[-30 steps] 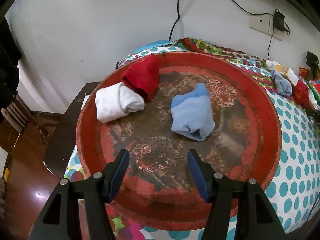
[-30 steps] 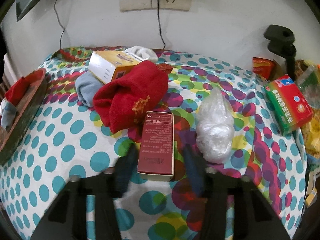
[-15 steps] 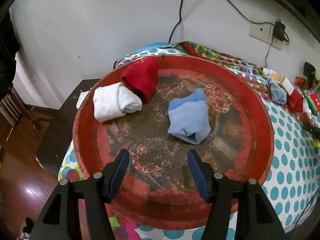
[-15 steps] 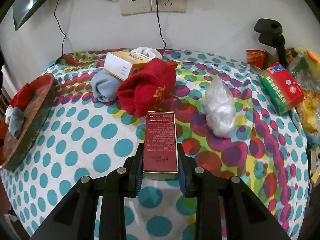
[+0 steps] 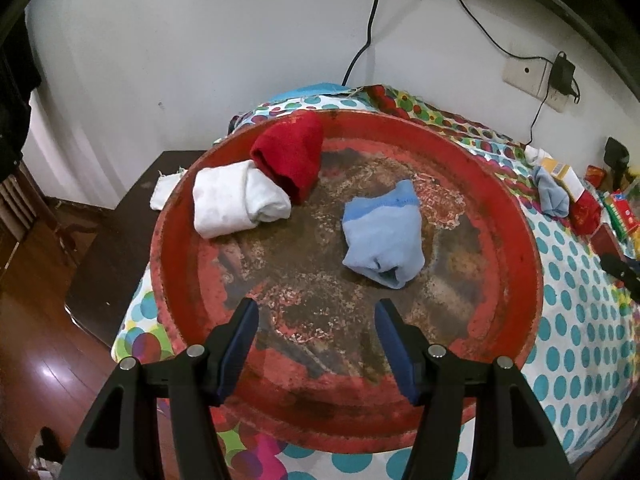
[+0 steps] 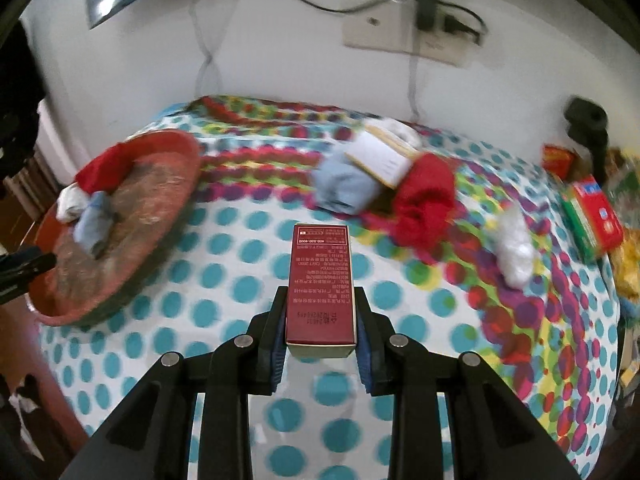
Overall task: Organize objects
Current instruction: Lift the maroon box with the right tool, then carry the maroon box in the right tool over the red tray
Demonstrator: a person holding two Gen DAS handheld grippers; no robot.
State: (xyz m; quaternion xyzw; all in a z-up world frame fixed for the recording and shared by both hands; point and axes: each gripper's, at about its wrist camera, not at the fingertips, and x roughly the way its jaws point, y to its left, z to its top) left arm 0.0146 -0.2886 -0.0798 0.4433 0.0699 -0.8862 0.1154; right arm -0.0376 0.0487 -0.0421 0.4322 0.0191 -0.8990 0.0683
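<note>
Change: we see the red box [image 6: 320,284], which lay on the cloth [image 6: 224,292] a second ago, now clear of it in the right gripper [image 6: 320,336]; the background has slid right and blurred.
Right gripper: pads clamped on the near end of the box, long sides held, far end free.
Left gripper [image 5: 316,344]: jaws wide, nothing between them, over the near rim of the tray [image 5: 516,236].
Box handling: we judge it a light, stiff carton that could dent under hard squeeze; smooth print may slip, so hold nearer its middle.
Tray contents: white roll [image 5: 236,204] far left, red roll [image 5: 292,156] touching it, blue roll [image 5: 384,236] apart, right of centre.
Tray place: left end of the cloth.
Loose items: blue bundle [image 6: 344,188], yellow box [image 6: 380,156], red sock [image 6: 428,200], plastic bag [image 6: 516,248], all far right of the held box.
</note>
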